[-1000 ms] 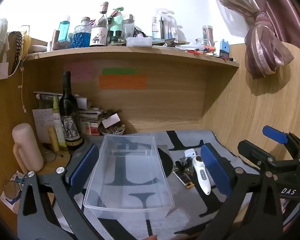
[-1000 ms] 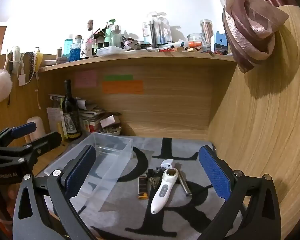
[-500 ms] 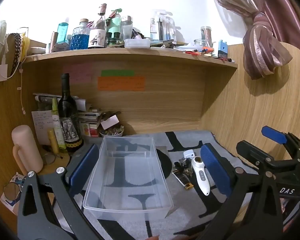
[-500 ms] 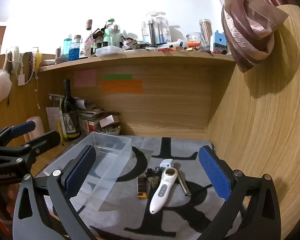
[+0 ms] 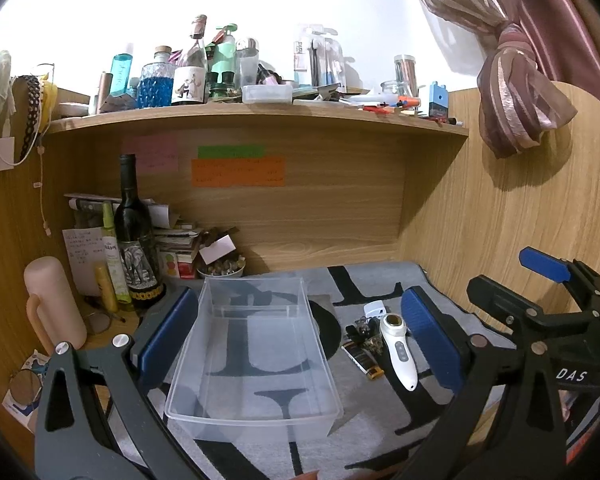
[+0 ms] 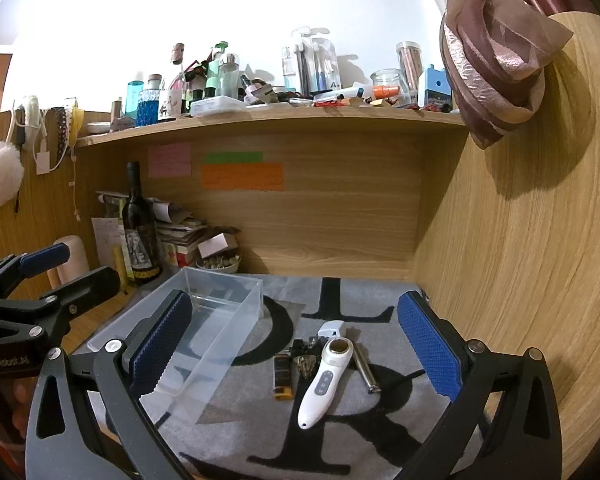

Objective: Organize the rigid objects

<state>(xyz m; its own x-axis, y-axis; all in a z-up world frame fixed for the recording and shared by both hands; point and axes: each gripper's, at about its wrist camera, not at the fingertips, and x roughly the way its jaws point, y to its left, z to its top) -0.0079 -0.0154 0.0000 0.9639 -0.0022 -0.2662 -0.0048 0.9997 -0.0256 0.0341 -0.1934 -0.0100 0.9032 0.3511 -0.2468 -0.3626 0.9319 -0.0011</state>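
Blue-padded right gripper (image 6: pixel 294 300): spread wide, gripping nothing, poised above the small pile on the grey mat (image 6: pixel 340 440). Left gripper (image 5: pixel 300 294): likewise released and empty, framing the clear plastic bin (image 5: pixel 252 408).

Directly ahead of the right gripper, the white handheld device (image 6: pixel 324 376), lying flat, head toward the back wall, tail toward the camera. Just beside it, a metal cylinder (image 6: pixel 366 368) on the right, a dark lighter-like stick (image 6: pixel 283 376) and a knot of keys (image 6: pixel 306 364) on the left, a small white plug (image 6: pixel 332 328) at the head.

Likely trouble:
- Smooth, tapered casing; probably prone to squirting out of the pads if pinched near the narrow tail.
- Crowded neighbours; easily snagged or dragged along by a wide closing stroke, the cylinder perhaps sent rolling.
- Light, empty bin beside the pile; likely shoved across the mat by a careless drop or a bump from the left gripper.
- Wine bottle (image 5: pixel 136 240) just behind the bin's left corner; at risk of toppling if the bin slides back.
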